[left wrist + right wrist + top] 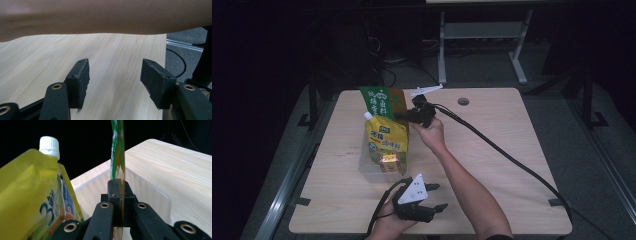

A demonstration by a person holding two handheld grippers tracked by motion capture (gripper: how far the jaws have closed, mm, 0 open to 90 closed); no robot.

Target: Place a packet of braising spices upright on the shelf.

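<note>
Holding the green packet (pixel 117 152) edge-on in clamped jaws at frame centre, the right gripper (pixel 422 116) should lower it straight into the clear bin (pixel 150 192) behind the yellow pouch (pixel 386 142), while the left gripper (pixel 421 200), jaws wide and empty, waits low on the surface (pixel 117 50).

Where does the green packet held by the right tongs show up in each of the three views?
High view: green packet stands upright at the table's far left-centre, behind the yellow pouch, gripped by the right tongs.
Right gripper view: seen edge-on as a thin vertical strip at centre, clamped between the jaws.
Left gripper view: not in it; open left tongs over bare table.
Shared landmark: the light wooden table.
</note>
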